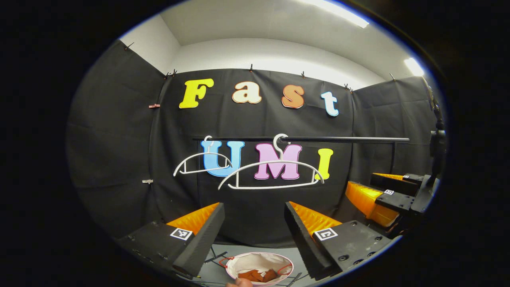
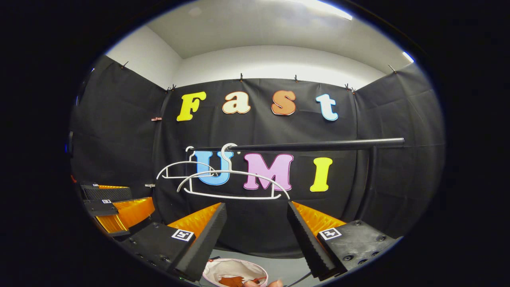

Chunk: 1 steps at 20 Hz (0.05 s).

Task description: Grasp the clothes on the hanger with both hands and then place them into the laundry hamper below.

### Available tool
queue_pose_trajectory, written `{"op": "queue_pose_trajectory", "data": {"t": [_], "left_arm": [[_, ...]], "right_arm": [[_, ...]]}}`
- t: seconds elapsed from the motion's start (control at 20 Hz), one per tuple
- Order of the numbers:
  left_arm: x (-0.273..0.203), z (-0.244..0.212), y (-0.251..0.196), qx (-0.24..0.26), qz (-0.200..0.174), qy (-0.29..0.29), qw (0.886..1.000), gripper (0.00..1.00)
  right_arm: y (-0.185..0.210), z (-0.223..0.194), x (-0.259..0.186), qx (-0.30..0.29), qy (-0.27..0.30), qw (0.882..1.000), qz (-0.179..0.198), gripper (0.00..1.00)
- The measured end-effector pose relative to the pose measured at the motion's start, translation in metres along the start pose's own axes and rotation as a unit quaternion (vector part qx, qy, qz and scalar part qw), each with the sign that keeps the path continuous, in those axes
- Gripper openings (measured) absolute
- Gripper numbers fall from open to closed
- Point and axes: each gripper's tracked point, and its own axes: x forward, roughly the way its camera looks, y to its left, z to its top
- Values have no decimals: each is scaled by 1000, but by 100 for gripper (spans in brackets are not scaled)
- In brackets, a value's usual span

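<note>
Black cloth walls close the booth on three sides under a white ceiling, and a pale grey floor (image 1: pixel 247 249) lies below us.

Nearest, at six o'clock in the left gripper view, our left gripper (image 1: pixel 255 235) has its two fingers spread wide apart with nothing between them. In the right gripper view our right gripper (image 2: pixel 257 239) is likewise released, fingers apart and empty. Each tool also appears in the other's camera: the right one at three o'clock in the left gripper view, the left one at nine o'clock in the right gripper view.

Just past the fingertips, low at six o'clock, stands the white laundry hamper (image 1: pixel 241 264), round and open-topped, on the floor. Orange clothes (image 1: pixel 257 275) lie inside it, on the bottom. A fingertip of a hand (image 1: pixel 238 282) pokes in at the lowest edge, just beside the hamper's rim.

Farther back, near the centre, a black rail (image 1: pixel 338 140) runs across in front of the rear wall. Two white hangers hang from it, both bare: the nearer hanger (image 1: pixel 271 173) toward the middle, the farther hanger (image 1: pixel 201 163) at its ten o'clock.
</note>
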Motion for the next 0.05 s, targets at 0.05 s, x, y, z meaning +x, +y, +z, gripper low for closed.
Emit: {"op": "queue_pose_trajectory", "data": {"t": [0.05], "left_arm": [[0, 0, 0, 0, 0, 1, 1000, 95]], "right_arm": [[0, 0, 1, 0, 0, 1000, 0, 98]]}}
